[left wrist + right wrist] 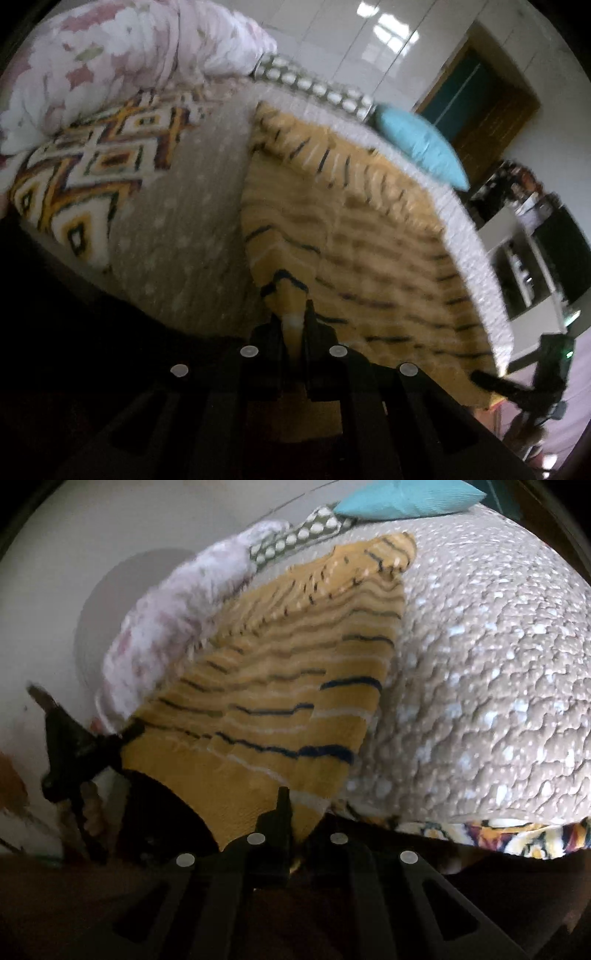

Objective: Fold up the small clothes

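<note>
Both fingers [312, 325] pinch the striped garment's [369, 229] near edge.

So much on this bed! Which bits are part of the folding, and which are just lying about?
Part of the job:
- yellow striped garment
- left gripper, shut on it
- right gripper, shut on it

Lying about:
- blue pillow
- floral quilt
- diamond-patterned blanket
- dotted bedspread

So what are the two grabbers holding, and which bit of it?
Both hold the yellow striped garment. The left hand-held gripper and the right hand-held gripper each pinch a near corner of it.
</note>
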The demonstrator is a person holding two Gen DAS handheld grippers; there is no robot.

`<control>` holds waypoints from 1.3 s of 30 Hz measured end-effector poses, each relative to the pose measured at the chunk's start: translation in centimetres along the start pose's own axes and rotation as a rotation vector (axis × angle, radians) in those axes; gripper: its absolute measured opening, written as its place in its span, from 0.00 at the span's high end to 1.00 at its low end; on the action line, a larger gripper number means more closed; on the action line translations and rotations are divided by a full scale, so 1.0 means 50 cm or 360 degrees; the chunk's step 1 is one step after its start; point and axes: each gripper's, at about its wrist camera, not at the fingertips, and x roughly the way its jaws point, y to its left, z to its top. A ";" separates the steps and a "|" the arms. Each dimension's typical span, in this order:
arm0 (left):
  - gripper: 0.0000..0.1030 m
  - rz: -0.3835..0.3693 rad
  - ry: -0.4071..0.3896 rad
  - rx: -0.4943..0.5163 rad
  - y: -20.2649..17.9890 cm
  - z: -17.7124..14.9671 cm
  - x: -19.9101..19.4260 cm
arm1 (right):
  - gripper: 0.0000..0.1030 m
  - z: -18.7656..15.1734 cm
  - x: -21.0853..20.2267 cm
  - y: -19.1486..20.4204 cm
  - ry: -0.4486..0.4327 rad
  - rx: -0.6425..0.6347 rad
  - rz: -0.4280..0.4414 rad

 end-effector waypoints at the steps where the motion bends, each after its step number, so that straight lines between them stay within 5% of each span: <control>1: 0.93 0.0015 0.0029 -0.0017 0.006 0.001 0.013 | 0.94 0.003 0.007 -0.003 0.0012 0.0000 -0.0003; 8: 0.93 0.0017 -0.0081 -0.0023 -0.004 0.094 0.032 | 0.94 0.126 0.018 -0.003 -0.0125 0.0014 0.0068; 17: 0.93 0.0121 -0.0274 0.0044 -0.093 0.377 0.127 | 0.94 0.395 0.015 -0.002 -0.0429 0.0054 0.0010; 24: 0.93 0.0220 -0.0107 -0.0057 -0.091 0.563 0.316 | 0.94 0.570 0.102 -0.053 -0.0435 0.0221 -0.0052; 29: 0.90 0.0255 0.0021 -0.0135 -0.067 0.598 0.431 | 0.92 0.652 0.191 -0.119 -0.0339 0.0332 -0.0099; 35: 0.73 0.0080 0.0084 -0.0314 -0.015 0.632 0.497 | 0.84 0.704 0.283 -0.227 -0.0229 0.0577 -0.0087; 37: 0.57 0.0036 0.0065 -0.0344 -0.005 0.640 0.500 | 0.83 0.720 0.308 -0.253 -0.0205 0.0621 -0.0076; 39: 0.45 0.0032 0.0012 -0.0356 0.002 0.652 0.495 | 0.70 0.731 0.322 -0.266 -0.0200 0.0651 -0.0050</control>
